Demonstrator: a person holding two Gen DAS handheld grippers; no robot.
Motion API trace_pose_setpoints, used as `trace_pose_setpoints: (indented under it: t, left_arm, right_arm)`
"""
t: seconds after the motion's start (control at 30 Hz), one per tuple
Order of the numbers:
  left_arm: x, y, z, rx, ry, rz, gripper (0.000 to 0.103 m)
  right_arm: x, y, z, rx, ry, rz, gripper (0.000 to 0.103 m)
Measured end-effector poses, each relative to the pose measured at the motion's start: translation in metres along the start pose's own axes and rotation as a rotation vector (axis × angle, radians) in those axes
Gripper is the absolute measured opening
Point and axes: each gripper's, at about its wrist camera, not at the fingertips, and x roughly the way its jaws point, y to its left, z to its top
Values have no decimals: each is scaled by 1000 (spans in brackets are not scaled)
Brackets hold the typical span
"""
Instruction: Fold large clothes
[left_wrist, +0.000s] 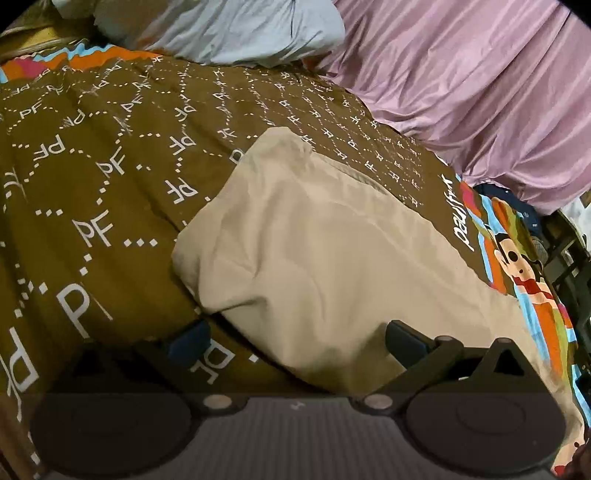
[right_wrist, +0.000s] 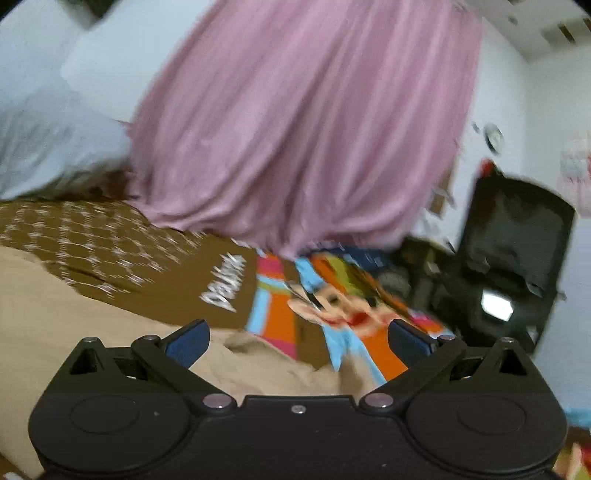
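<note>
A beige garment (left_wrist: 314, 266) lies folded into a long block on the brown patterned bedspread (left_wrist: 92, 177). My left gripper (left_wrist: 295, 341) hovers open over the garment's near end; its right finger is above the cloth and its left finger is over the bedspread. In the right wrist view, which is blurred, the same beige garment (right_wrist: 55, 314) fills the lower left, with a rumpled edge under my right gripper (right_wrist: 297, 341). That gripper is open and holds nothing.
A pink curtain (left_wrist: 480, 92) hangs along the bed's far side. Pale blue bedding (left_wrist: 221, 29) is piled at the head. A colourful cartoon border (right_wrist: 332, 306) marks the bed's edge. A black chair (right_wrist: 509, 251) stands beyond the bed by a white wall.
</note>
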Motion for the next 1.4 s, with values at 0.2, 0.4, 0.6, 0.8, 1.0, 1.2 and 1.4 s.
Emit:
trace_pose_setpoints:
  t: [0.2, 0.4, 0.6, 0.8, 1.0, 1.2, 1.4]
  left_arm:
    - [2, 8, 4, -66, -17, -33, 103]
    - [4, 7, 3, -60, -42, -22, 98]
    - [-3, 0, 6, -70, -117, 51, 44]
    - [-22, -29, 20, 23, -175, 51, 13]
    - [-58, -122, 29, 339, -283, -5, 9]
    - [-78, -231, 26, 611, -279, -117, 9]
    - [-67, -317, -8, 807, -201, -156, 9]
  right_arm:
    - [-3, 9, -1, 55, 6, 239, 102]
    - [12, 74, -6, -143, 138, 396, 102]
    - [31, 76, -16, -74, 240, 456, 102]
    - [29, 76, -18, -64, 227, 453, 102]
    - [33, 64, -19, 17, 259, 487, 102]
    - [46, 36, -17, 209, 311, 607, 98]
    - [55, -51, 13, 427, 415, 543, 88]
